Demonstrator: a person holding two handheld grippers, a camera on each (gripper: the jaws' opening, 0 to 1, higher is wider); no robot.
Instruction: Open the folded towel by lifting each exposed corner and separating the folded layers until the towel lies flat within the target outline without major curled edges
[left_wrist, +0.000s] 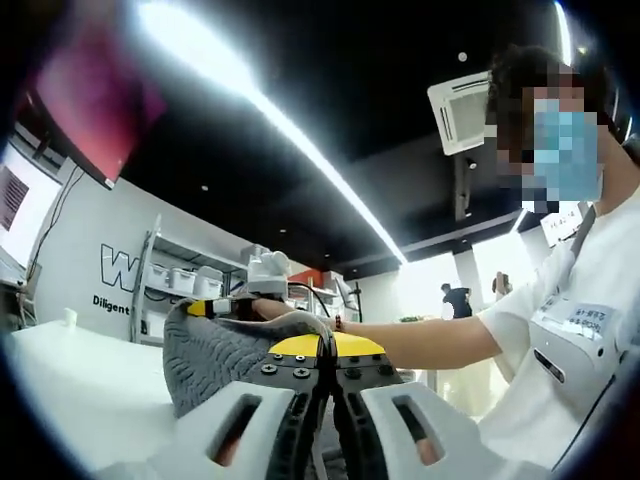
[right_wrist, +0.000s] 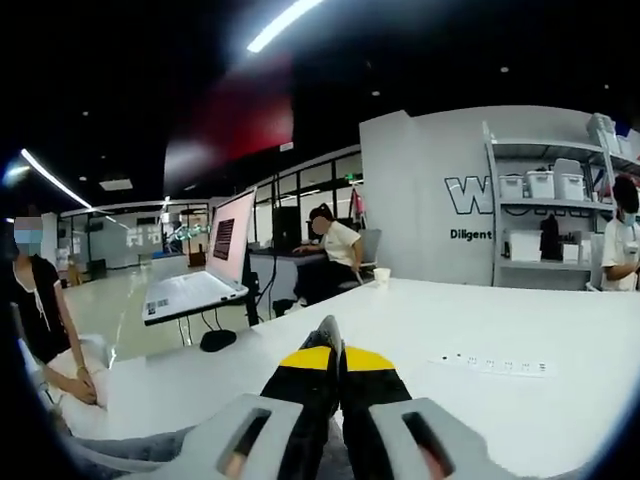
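Both the left hand-held gripper and the right hand-held gripper pinch the grey towel above the white table.

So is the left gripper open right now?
No, the left gripper has its jaws closed together, pinching a fold of the grey towel above the white table.

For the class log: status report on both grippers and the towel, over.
Left gripper shut on grey towel, lifted off the white table. Right gripper shut on a towel edge. Nothing in the way.
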